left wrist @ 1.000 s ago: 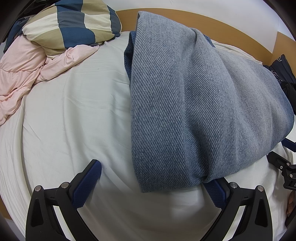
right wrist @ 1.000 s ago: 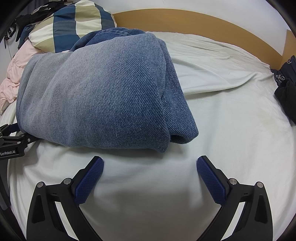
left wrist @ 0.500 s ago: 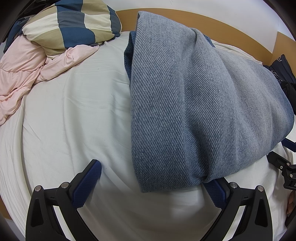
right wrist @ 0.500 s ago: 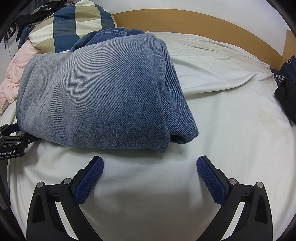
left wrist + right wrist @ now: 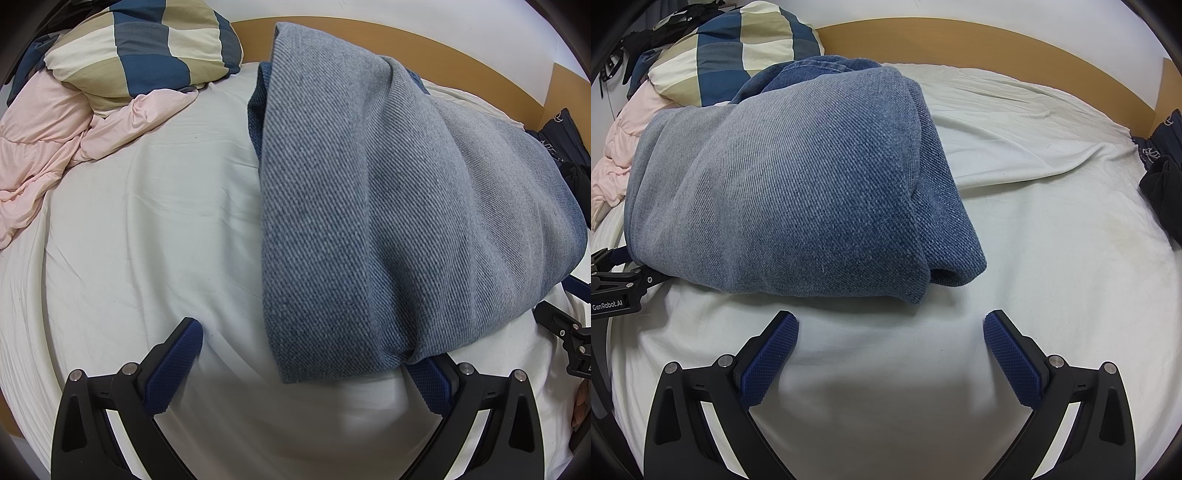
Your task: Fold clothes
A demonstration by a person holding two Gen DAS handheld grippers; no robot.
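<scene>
- Left wrist view: honestly nothing has changed over the last second. The folded jeans (image 5: 388, 206) sit in the exact same spot on the bed (image 5: 147, 206), filling the centre and right of the frame.
- The left gripper (image 5: 306, 354) is spread wide and grasping nothing. Its right finger is tucked just under the near corner of the denim, while the left one sits over bare sheet.
- Right wrist view: same story. The jeans fill the left and centre, and the right gripper (image 5: 890, 343) is released too, with both fingers over the sheet just short of the bundle's near edge.
- Pillow (image 5: 147, 48) and pink blanket (image 5: 48, 140) sit upper left, some dark clothes (image 5: 1163, 173) at the right edge.
- My read: no movement plus empty fingers means the jeans look done, a tidy-ish bundle. This is a pause, and the dark clothes are probably next.
</scene>
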